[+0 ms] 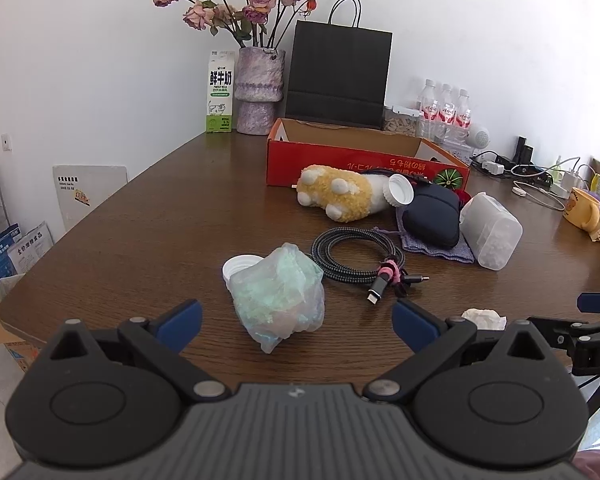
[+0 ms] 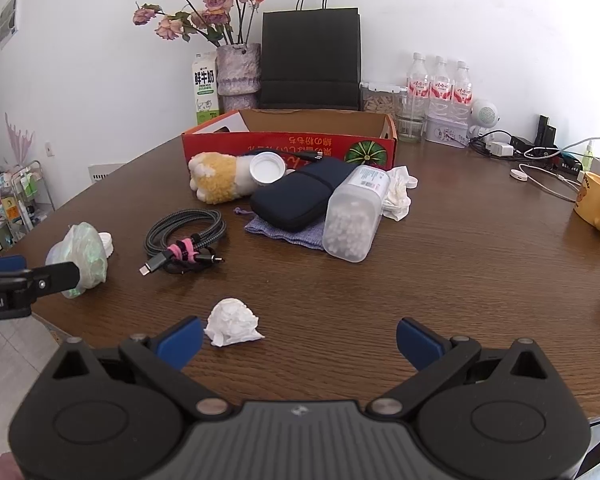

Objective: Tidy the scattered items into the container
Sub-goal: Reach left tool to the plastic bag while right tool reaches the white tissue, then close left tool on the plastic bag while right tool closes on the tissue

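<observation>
**Both claws spread, first pickups lined up**

Leftmost, the plastic-wrapped bundle (image 1: 278, 292) sits on the surface (image 1: 140, 220) between the fingers of the released left claw (image 1: 296, 326), untouched. Further right, the crumpled tissue (image 2: 233, 322) lies just ahead of the released right claw (image 2: 299, 338), off toward its left finger. The red box (image 2: 288, 144) stands at the back, apparently empty. Next, each claw should probably close on its item, then carry it over the clutter into the box.

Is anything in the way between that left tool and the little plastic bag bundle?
No. The left tool is open, and the plastic bag bundle lies just ahead of its blue fingers with only bare table between. A white lid sits behind the bundle.
</observation>
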`<state>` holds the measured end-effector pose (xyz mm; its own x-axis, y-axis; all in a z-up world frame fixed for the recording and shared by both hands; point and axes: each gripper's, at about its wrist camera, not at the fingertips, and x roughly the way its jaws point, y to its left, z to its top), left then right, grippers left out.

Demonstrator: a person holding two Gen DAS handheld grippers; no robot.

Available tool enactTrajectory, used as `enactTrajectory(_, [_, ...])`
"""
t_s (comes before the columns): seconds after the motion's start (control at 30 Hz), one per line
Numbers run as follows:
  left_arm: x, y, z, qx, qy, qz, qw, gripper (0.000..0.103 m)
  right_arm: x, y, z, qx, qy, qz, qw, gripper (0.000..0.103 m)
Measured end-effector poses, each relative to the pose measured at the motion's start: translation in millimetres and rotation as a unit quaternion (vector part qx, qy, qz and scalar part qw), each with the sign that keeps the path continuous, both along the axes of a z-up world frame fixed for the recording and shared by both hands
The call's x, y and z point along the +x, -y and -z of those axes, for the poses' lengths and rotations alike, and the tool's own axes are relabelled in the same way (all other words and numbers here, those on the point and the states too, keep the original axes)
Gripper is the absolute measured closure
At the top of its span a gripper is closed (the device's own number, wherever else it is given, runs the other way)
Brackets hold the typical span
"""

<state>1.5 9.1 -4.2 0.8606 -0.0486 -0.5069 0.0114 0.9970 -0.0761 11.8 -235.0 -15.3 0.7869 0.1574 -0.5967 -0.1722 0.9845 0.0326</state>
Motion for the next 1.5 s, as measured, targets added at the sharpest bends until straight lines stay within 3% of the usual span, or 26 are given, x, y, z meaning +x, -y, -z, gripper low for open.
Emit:
enactTrajectory(0.63, [24.8,-13.6,14.3,-0.002,-0.028,-0.010,0.9996,0.000,26.8,-20.0,16.5,-0.009,-0.032,-0.032,0.999,0.003])
enactTrajectory(0.8, [33.6,-17.5,16.2,-0.005,-0.032,-0.009,0.9994,0.000,35.4,-26.6,21.3,-0.009,-0.042,-0.041,0.998,0.016])
enactTrajectory(0.97, [40.5,-16.3,17.2,-0.004,-0.031,-0.002,0.9995,0.000,39.8,-30.3,22.7,-0.015,-0.042,-0.044,0.998,0.039])
enactTrajectory(1.1, [44.2,-17.1,19.1,-0.009,-0.034,-0.004,0.9994,0.000,41.6,-29.7,22.4,-0.014,-0.039,-0.046,0.998,0.048])
enactTrajectory(1.27, [44.0,-15.5,17.5,-0.011,-0.027,-0.002,0.9996,0.001,44.3,-26.7,21.3,-0.006,-0.036,-0.051,0.998,0.070])
enactTrajectory(1.33, [43.7,-16.0,16.6,-0.013,-0.024,-0.002,0.9996,0.009,45.8,-25.1,21.2,0.000,-0.035,-0.054,0.998,0.076])
enactTrajectory(1.43, [46.1,-16.8,18.1,-0.016,-0.034,0.000,0.9993,0.031,47.3,-24.1,21.4,0.004,-0.034,-0.059,0.998,0.078])
enactTrajectory(1.5, [47.5,-16.9,19.6,-0.021,-0.042,0.003,0.9989,0.052,47.5,-24.2,21.7,0.007,-0.032,-0.064,0.997,0.078])
